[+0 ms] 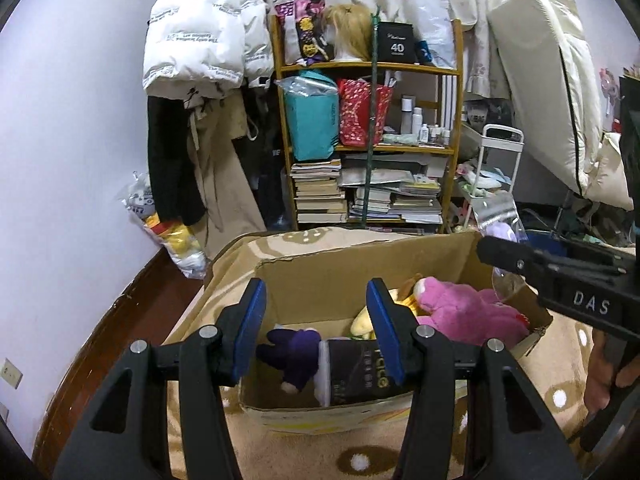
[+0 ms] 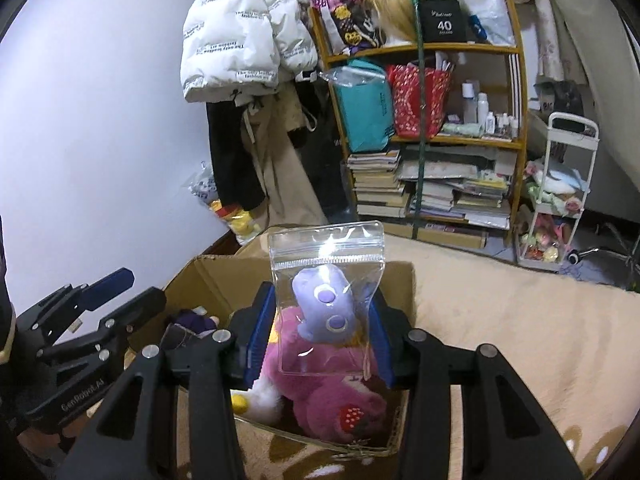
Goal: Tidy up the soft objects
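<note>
An open cardboard box (image 1: 320,272) stands on a beige blanket. It holds a pink plush (image 1: 464,312), a dark purple plush (image 1: 294,350), a yellow plush (image 1: 362,322) and a black packet (image 1: 356,372). My left gripper (image 1: 320,328) is open and empty above the box's near side. My right gripper (image 2: 324,328) is shut on a clear zip bag (image 2: 326,268) with a light purple plush (image 2: 324,308) inside, held over the pink plush (image 2: 336,408) in the box (image 2: 224,276). The right gripper also shows in the left wrist view (image 1: 496,252).
A wooden shelf (image 1: 372,148) with books, bags and bottles stands behind the box. Coats (image 1: 200,60) hang on the left wall. A plastic bag of toys (image 1: 172,236) lies on the floor. A white cart (image 2: 560,188) stands at the right.
</note>
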